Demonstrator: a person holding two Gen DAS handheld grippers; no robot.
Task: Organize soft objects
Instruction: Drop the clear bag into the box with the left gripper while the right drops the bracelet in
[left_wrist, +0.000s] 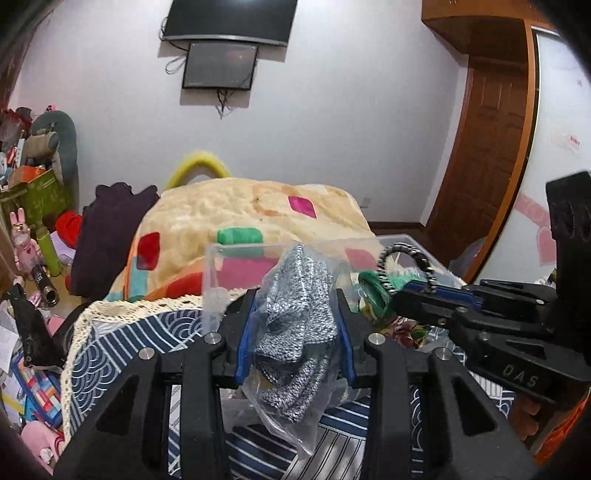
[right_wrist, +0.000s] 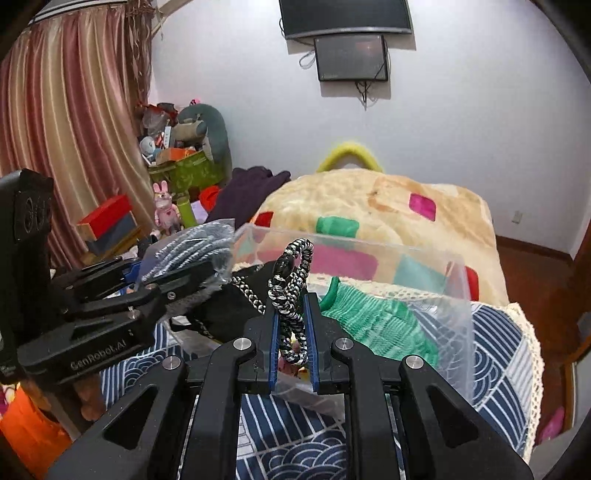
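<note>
My left gripper (left_wrist: 295, 302) is shut on a grey knitted item in a clear plastic bag (left_wrist: 295, 325), held above the bed; it also shows in the right wrist view (right_wrist: 192, 251). My right gripper (right_wrist: 291, 314) is shut on a black-and-white braided cord (right_wrist: 291, 291), held over a clear plastic box (right_wrist: 458, 295). The cord loop shows in the left wrist view (left_wrist: 406, 266). A green knitted item in plastic (right_wrist: 376, 317) lies inside the box. A black soft item (right_wrist: 229, 310) lies at the box's left side.
The box stands on a blue-and-white patterned cloth (right_wrist: 495, 362) on the bed. A folded cream blanket with coloured patches (left_wrist: 236, 214) lies behind it. Dark purple clothing (left_wrist: 107, 236), toys and boxes crowd the left. A wooden door (left_wrist: 487, 147) is at the right.
</note>
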